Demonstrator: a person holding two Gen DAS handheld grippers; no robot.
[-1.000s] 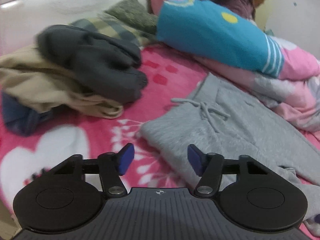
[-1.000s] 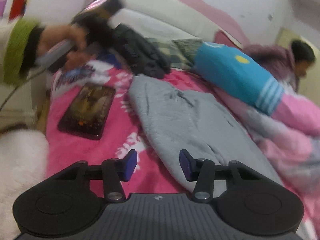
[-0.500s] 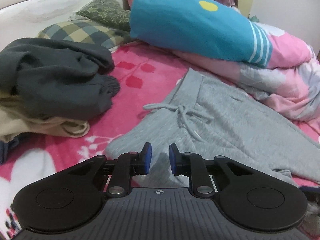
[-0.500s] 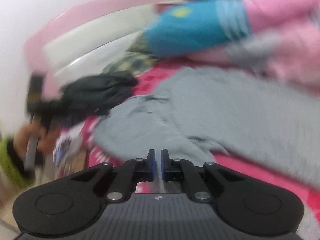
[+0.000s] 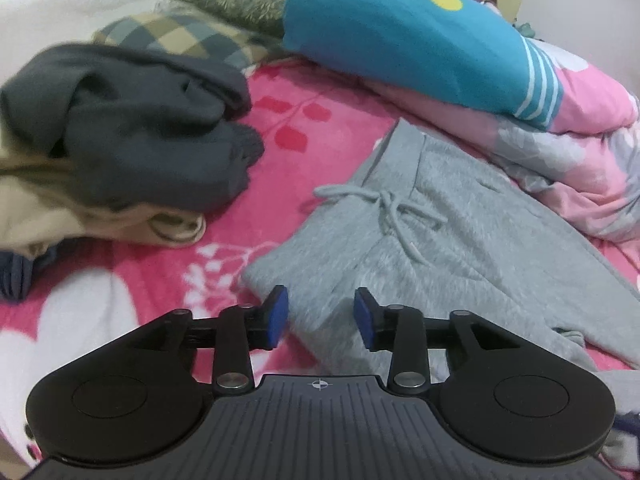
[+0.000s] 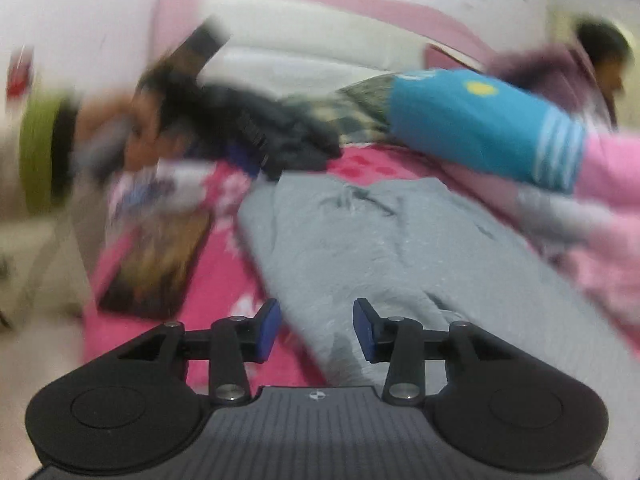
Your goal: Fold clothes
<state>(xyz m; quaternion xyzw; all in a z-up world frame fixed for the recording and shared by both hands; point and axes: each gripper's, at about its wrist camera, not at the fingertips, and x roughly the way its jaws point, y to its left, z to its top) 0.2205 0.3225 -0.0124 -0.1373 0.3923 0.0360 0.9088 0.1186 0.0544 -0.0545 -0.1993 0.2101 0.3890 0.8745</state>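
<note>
Grey fleece drawstring sweatpants [image 5: 460,240] lie flat on the bed's pink floral blanket [image 5: 132,280], waistband toward 12 o'clock, legs running off to 4 o'clock in the left wrist view. Drawstring bow [image 5: 388,208] sits loose on top near the waistband.

Left hand-held gripper [image 5: 316,316]: jaws part-way apart and opening, blue pads [image 5: 276,312] clear of the cloth. Waistband corner of the sweatpants shows in the gap below, not pinched. Holding nothing.

Right hand-held gripper [image 6: 316,328]: same, jaws part-way apart and opening, hovering over a lower part of the sweatpants [image 6: 380,248]. Fabric seen between the pads, no grip. This view is motion-blurred.

Around the pants, left wrist view:
- 10 o'clock: crumpled dark grey knit garment [image 5: 132,128] on top of a beige garment [image 5: 60,216]; navy cloth [image 5: 16,276] peeking out at 9 o'clock.
- 12 o'clock: plaid pillow [image 5: 180,40] and olive patterned pillow [image 5: 228,4].
- 1–2 o'clock: rolled quilt, teal with yellow dot and white stripes, then pink [image 5: 420,44], just beside the waistband.

Right wrist view: dark rectangular tablet-like slab [image 6: 156,264] on the blanket at 9 o'clock, well left of the pants. At 10 o'clock, blurred hand [image 6: 108,140] with green cuff holds the left gripper. Another person [image 6: 600,60] at 1 o'clock behind the quilt.
</note>
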